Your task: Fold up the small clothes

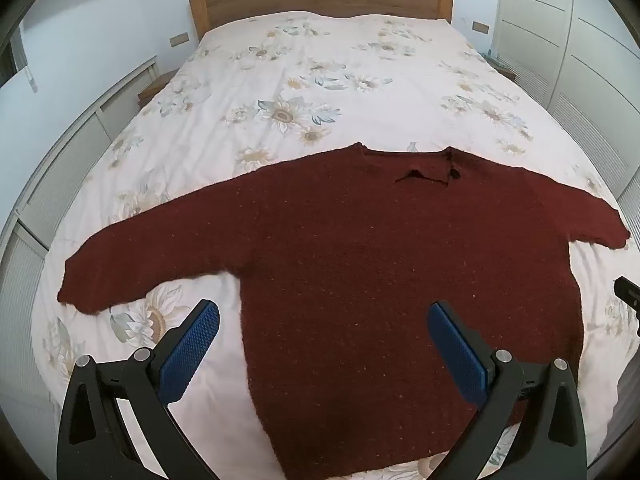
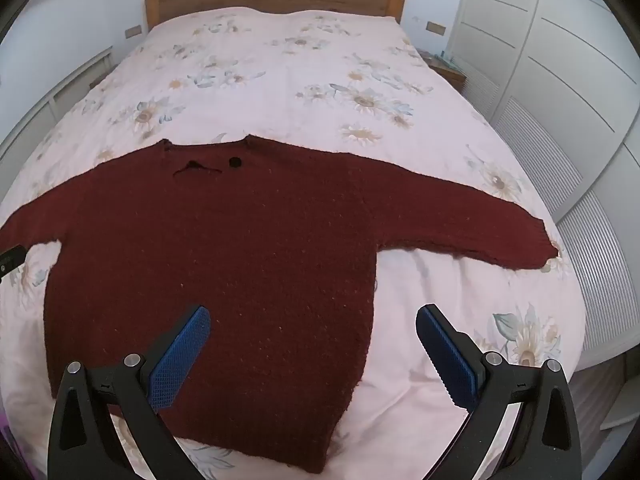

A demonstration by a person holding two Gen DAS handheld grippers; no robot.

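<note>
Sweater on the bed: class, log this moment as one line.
item: dark red knit sweater spread flat, sleeves out | surface: floral bedspread | left gripper: open, empty | right gripper: open, empty | folds: none

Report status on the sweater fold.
Left gripper and right gripper open, empty. Maroon sweater flat on bedspread, sleeves spread. Nothing in the way.

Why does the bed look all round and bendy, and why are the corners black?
In the left wrist view the fisheye lens bows the flowered bedspread and the white wardrobe doors, with dark corners; the dark red knitted sweater looks sharp. The right wrist view bends things likewise, and its pinker, soft light casts only faint shadows by the sweater.
</note>
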